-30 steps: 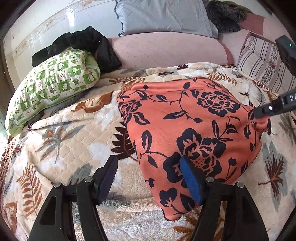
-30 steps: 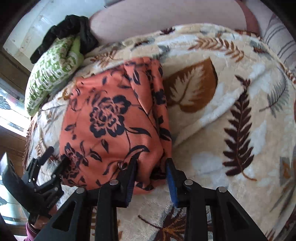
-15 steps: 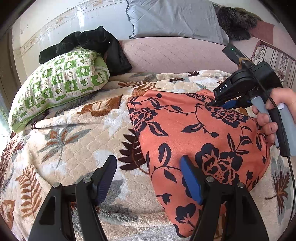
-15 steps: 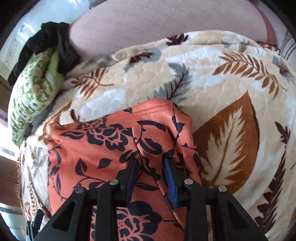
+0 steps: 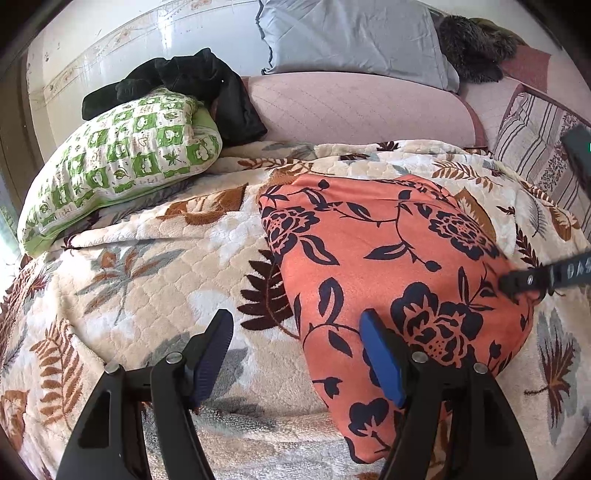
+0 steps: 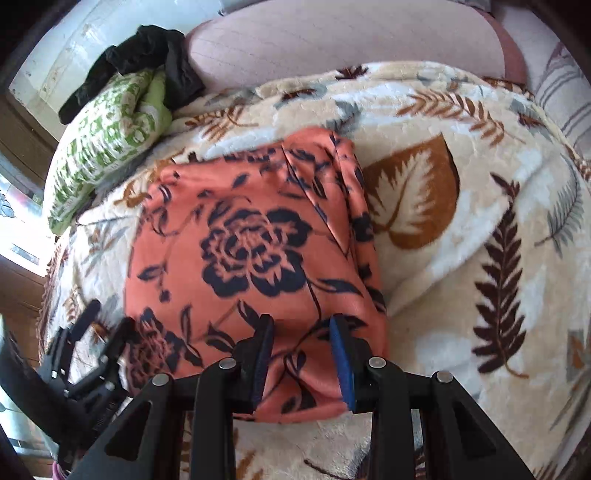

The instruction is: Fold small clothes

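Observation:
An orange garment with dark blue flowers [image 5: 388,266] lies folded flat on the leaf-print blanket [image 5: 147,280]. My left gripper [image 5: 295,332] hovers open over its near left edge, the right pad above the cloth and the left pad above the blanket. In the right wrist view the garment [image 6: 251,251] fills the middle, with its doubled edge on the right. My right gripper [image 6: 301,354] stands over the near right corner, jaws narrowly apart, and the cloth lies flat beneath the gap, not pinched. Its tip [image 5: 517,284] shows at the right in the left wrist view. The left gripper [image 6: 99,332] sits at the lower left.
A green patterned pillow [image 5: 118,177] with a black garment [image 5: 192,81] on it lies at the back left. A pink bolster [image 5: 354,107], a grey pillow [image 5: 351,33] and a striped cushion [image 5: 535,147] line the back. Bare blanket [image 6: 480,221] spreads right of the garment.
Half a second ago the right gripper was at the garment's far edge; it has come back to the near right corner. The left gripper and the garment have stayed put.

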The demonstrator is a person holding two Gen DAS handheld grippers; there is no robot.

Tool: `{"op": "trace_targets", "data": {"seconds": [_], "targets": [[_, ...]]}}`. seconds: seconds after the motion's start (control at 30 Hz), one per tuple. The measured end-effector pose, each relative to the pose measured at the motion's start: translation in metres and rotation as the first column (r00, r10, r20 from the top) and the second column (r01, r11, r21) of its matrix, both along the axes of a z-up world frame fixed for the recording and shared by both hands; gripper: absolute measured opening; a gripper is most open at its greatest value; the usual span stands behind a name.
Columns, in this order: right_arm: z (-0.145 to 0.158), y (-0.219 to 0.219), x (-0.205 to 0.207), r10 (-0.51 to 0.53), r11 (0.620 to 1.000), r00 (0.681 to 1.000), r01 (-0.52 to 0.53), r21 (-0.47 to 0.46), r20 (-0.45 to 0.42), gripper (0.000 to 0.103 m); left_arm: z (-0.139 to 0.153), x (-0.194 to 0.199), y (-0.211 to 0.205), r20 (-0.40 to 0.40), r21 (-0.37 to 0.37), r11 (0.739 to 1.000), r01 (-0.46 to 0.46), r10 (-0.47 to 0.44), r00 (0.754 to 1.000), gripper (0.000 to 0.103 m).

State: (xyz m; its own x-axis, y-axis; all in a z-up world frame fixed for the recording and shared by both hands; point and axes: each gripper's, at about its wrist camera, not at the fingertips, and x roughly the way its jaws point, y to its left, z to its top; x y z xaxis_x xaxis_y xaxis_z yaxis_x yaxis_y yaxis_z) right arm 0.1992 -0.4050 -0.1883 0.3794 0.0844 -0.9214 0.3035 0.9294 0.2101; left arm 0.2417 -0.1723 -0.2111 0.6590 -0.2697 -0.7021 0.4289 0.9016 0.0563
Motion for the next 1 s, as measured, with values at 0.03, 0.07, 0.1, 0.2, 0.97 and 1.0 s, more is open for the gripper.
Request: {"op": "trace_targets", "data": {"seconds": [0.03,0.07,0.1,0.2,0.97,1.0], "targets": [[-0.013,-0.001,-0.006,-0.008,1.0,1.0,0.008,0.006,-0.012,0.035,-0.001,0.001,0.0,-0.005,-0.001,1.0,0.003,-0.003,1.0,0.072],[-0.018,-0.001,-0.012,-0.016,1.0,1.0,0.016,0.007,0.015,0.035,-0.001,0.0,0.0,0.0,0.004,1.0,0.001,-0.001,1.0,0.072],[-0.016,-0.001,-0.016,-0.019,1.0,0.999,0.019,0.007,0.044,0.035,0.0,0.0,-0.001,0.003,0.007,1.0,0.002,-0.002,1.0,0.072],[-0.006,-0.003,-0.019,-0.027,0.999,0.999,0.026,0.037,0.019,0.035,0.001,0.002,0.0,-0.002,0.004,1.0,-0.002,0.002,1.0,0.072],[0.046,0.005,-0.036,-0.026,0.999,0.981,0.018,0.044,0.19,0.04,0.013,0.004,0.001,-0.008,-0.037,0.999,-0.008,0.008,1.0,0.072],[0.053,0.01,-0.042,-0.021,1.0,0.974,0.016,0.02,0.223,0.049,0.015,0.003,0.001,-0.004,-0.04,0.999,-0.008,0.007,1.0,0.073]]}}
